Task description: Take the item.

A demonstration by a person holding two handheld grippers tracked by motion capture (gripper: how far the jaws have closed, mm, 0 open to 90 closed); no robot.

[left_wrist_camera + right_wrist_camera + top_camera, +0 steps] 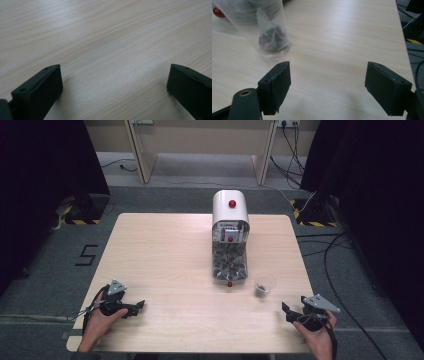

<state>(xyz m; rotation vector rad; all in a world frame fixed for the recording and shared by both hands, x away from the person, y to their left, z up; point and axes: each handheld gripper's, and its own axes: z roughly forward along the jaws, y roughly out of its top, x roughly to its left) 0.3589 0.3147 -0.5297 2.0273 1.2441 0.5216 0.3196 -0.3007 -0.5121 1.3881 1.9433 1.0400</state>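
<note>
A light wooden bench [165,250] stands on a grey carpet floor [45,275]. On the far middle part of the bench there is a dispenser [230,237] with a white rounded top, a red knob on the top and a clear lower body full of small dark pieces. A second red knob sits at the middle of its front and a third one at its bottom edge, near the bench surface.

Just beside the dispenser, to the right and a little closer to the person, stands a small clear plastic cup [264,284]. It is upright and holds some dark pieces at its bottom. In the right gripper view the cup [270,32] is at the upper left, beyond the left jaw, and something reddish is among the dark pieces inside.

The left claw [141,305] lies low at the near left corner of the bench, held by the person's left hand [100,320]. In the left gripper view its jaws are spread wide apart over bare wood and hold nothing.

The right claw [286,310] is at the near right edge of the bench, held by the right hand [317,337], and points toward the middle of the bench. Its jaws are also wide apart and empty, and the cup is near it but not between the jaws.

Black curtains hang at both sides, and cables [330,255] lie on the floor at the right.
</note>
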